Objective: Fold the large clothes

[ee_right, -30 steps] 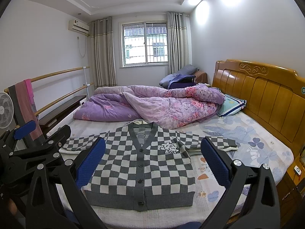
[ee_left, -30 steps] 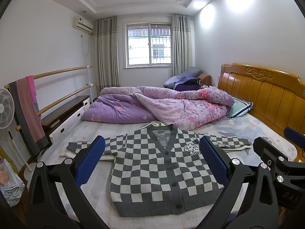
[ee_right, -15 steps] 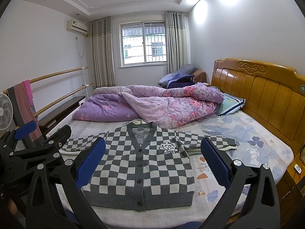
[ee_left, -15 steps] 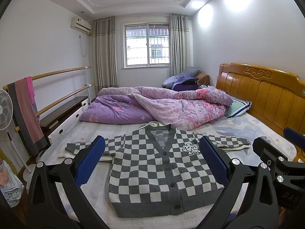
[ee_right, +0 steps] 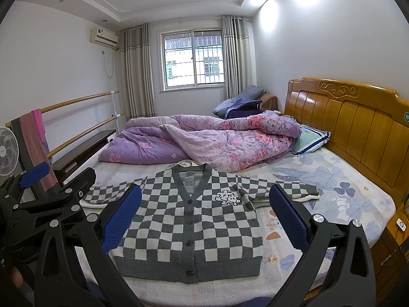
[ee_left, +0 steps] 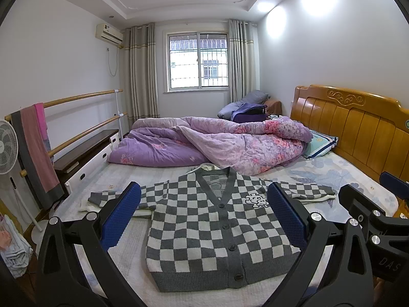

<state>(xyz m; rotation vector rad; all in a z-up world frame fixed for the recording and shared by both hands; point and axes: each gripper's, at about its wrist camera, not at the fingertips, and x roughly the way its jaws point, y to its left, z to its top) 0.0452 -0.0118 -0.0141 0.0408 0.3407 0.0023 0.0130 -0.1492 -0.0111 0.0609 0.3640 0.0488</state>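
Note:
A grey-and-white checkered cardigan (ee_left: 219,230) (ee_right: 189,227) lies flat and buttoned on the bed, front up, both sleeves spread out to the sides. My left gripper (ee_left: 204,215) hovers above the near edge of the bed, open, blue pads wide apart with nothing between them. My right gripper (ee_right: 205,216) is likewise open and empty, held above the cardigan's hem. In the left wrist view the right gripper's body (ee_left: 370,220) shows at the right; in the right wrist view the left gripper's body (ee_right: 46,197) shows at the left.
A crumpled purple floral quilt (ee_left: 209,143) lies just behind the cardigan's collar. A wooden headboard (ee_left: 358,125) and pillow (ee_left: 319,143) stand on the right. Wooden rails with a hanging towel (ee_left: 35,148), a fan (ee_left: 7,145) and a low cabinet (ee_left: 84,153) flank the left.
Both views drift slightly left and a little nearer to the bed. The cardigan has not moved and both grippers stay open.

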